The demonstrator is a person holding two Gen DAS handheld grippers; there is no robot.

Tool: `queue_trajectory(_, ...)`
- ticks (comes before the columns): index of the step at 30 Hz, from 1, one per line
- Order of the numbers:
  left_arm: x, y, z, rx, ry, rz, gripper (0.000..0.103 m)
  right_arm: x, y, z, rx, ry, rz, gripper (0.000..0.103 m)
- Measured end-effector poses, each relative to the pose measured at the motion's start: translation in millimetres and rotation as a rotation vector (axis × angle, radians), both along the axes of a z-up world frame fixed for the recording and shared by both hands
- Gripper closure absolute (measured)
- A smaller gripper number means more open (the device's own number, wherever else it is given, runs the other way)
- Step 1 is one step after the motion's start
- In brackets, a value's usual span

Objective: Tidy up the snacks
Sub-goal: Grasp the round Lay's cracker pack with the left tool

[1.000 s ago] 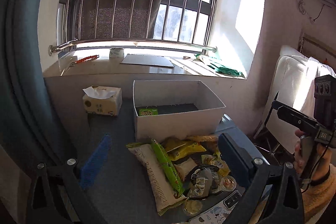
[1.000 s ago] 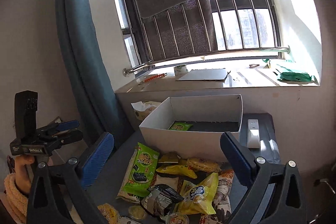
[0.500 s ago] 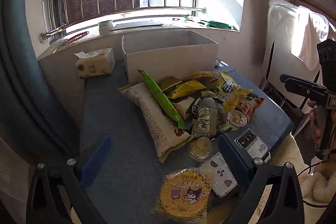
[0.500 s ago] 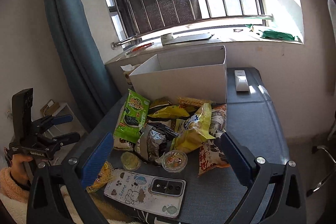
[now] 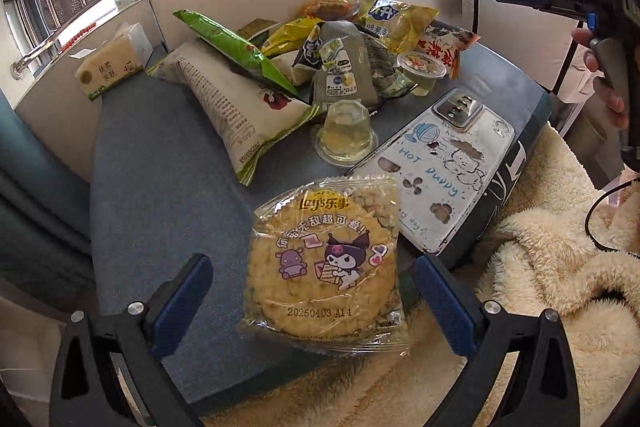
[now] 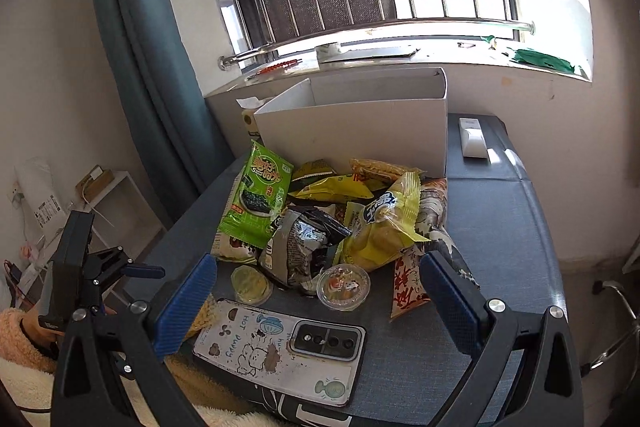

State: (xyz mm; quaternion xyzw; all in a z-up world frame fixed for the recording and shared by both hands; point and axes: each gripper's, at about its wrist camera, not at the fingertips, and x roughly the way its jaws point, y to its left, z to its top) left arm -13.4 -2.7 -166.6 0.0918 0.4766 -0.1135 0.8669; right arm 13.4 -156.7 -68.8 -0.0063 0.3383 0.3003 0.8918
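Note:
A pile of snack packets [image 5: 320, 43] lies on the grey-blue table [image 5: 160, 187] in front of a white open box [image 6: 352, 123]. A round yellow cracker packet [image 5: 324, 267] lies at the table's near edge. My left gripper [image 5: 312, 303] is open, its fingers on either side of that packet, not touching it. My right gripper [image 6: 320, 303] is open and empty, above a phone [image 6: 280, 347] and near two jelly cups [image 6: 343, 286]. In the pile I see a green seaweed packet [image 6: 256, 203] and a yellow chips bag [image 6: 384, 223].
A tissue pack [image 5: 108, 67] stands at the table's far left. A white remote [image 6: 472, 139] lies right of the box. The phone [image 5: 436, 167] sits at the near edge, over a fluffy cream garment [image 5: 540, 267]. A windowsill runs behind the box.
Both grippers have tilted down and come in lower towards the table. My left gripper now frames the yellow cracker packet. The box interior has gone out of sight.

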Motion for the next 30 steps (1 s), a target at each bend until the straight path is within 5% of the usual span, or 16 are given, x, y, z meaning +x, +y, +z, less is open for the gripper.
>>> queue_trajectory(4, 6, 3, -12, -0.027, 0.048, 0.010, 0.009, -1, 5, -5, -0.016, 0.010, 0.014, 0.000)
queue_trajectory(6, 4, 6, -7, -0.058, 0.026, 0.007, 0.024, 0, 8, -8, -0.027, 0.015, 0.020, 0.000)
queue_trajectory(12, 0, 29, 7, -0.139, -0.020, 0.082, 0.024, 6, 18, -17, -0.034, 0.052, 0.032, 0.000)
queue_trajectory(18, -10, 57, 42, -0.274, -0.177, 0.203, 0.024, 27, 46, -27, -0.010, 0.126, 0.076, 0.000)
queue_trajectory(25, -17, 74, 72, -0.400, -0.336, 0.283, 0.024, 59, 83, -53, -0.088, 0.198, 0.076, 0.000)
queue_trajectory(30, -14, 84, 77, -0.445, -0.372, 0.306, 0.024, 76, 95, -72, -0.129, 0.254, 0.075, 0.000)
